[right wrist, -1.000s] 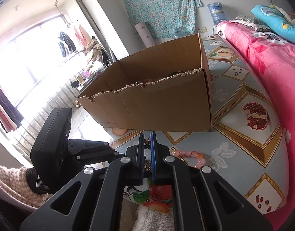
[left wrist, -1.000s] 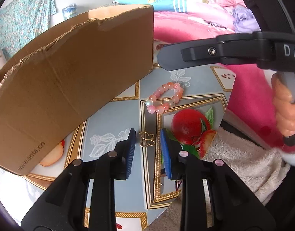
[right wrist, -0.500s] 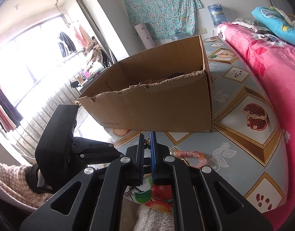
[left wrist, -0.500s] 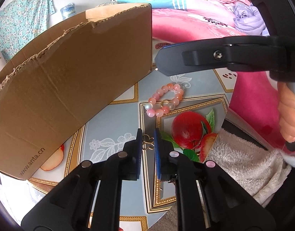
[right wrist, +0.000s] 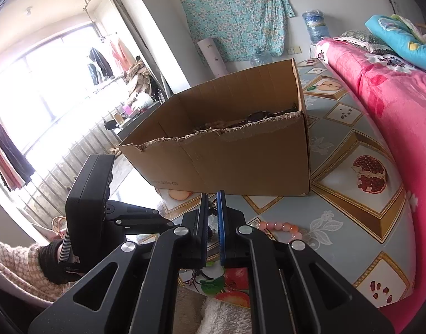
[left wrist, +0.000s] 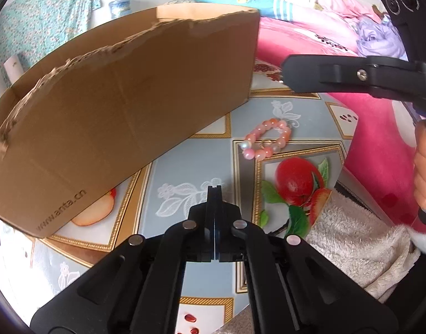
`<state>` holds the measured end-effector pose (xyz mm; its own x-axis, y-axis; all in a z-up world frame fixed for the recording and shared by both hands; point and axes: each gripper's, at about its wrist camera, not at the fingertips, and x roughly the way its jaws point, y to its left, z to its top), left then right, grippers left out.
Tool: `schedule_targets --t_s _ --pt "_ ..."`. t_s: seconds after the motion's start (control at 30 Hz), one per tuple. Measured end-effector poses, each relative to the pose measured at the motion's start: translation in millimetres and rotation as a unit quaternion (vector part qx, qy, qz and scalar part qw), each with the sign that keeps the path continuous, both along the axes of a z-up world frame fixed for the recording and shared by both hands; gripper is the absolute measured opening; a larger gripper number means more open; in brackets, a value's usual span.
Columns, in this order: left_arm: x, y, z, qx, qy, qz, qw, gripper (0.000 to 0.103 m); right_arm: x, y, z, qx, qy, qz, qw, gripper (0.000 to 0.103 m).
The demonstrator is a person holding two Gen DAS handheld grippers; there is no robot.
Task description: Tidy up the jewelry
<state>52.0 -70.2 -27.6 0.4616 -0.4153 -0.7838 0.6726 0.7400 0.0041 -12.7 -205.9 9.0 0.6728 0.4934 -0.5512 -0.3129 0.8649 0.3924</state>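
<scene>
**Left gripper snaps shut over the gold charm**

A second ago the left gripper [left wrist: 214, 192] stood spread around a small gold butterfly-shaped charm in front of the cardboard box [left wrist: 124, 105]; now its pads are pressed together and the charm has vanished from the tabletop [left wrist: 185, 172]. My read: it's pinched and ready to lift into the box, though nothing shows between the tips, so the grip is unconfirmed. The pink bead bracelet [left wrist: 267, 140] waits just off the box's near right corner. The right gripper [right wrist: 212, 214] hasn't budged, near-closed with something small and dark in the slit, too tiny to name. The box's contents are mostly hidden behind its torn rim
</scene>
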Motion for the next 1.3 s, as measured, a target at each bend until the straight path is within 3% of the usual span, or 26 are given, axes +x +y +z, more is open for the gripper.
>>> schedule_targets --t_s 0.43,0.57,1.0,1.3 --pt "7.3 24.1 -3.0 -0.024 0.003 0.079 0.9966 0.000 -5.4 -4.4 1.5 -0.001 -0.005 -0.013 1.000 0.006" --pt "2.3 19.1 -3.1 -0.010 -0.004 0.074 0.9972 0.000 -3.8 -4.3 -1.6 -0.002 0.001 -0.011 1.000 0.006" --pt "-14.9 1.4 -0.6 -0.019 0.017 0.054 0.9982 0.000 0.2 -6.2 -6.9 0.006 0.006 -0.011 1.000 0.006" --pt "-10.3 -4.7 -1.4 -0.080 0.051 0.049 0.9943 0.004 0.9 -7.8 -10.8 0.012 0.009 -0.008 1.000 0.006"
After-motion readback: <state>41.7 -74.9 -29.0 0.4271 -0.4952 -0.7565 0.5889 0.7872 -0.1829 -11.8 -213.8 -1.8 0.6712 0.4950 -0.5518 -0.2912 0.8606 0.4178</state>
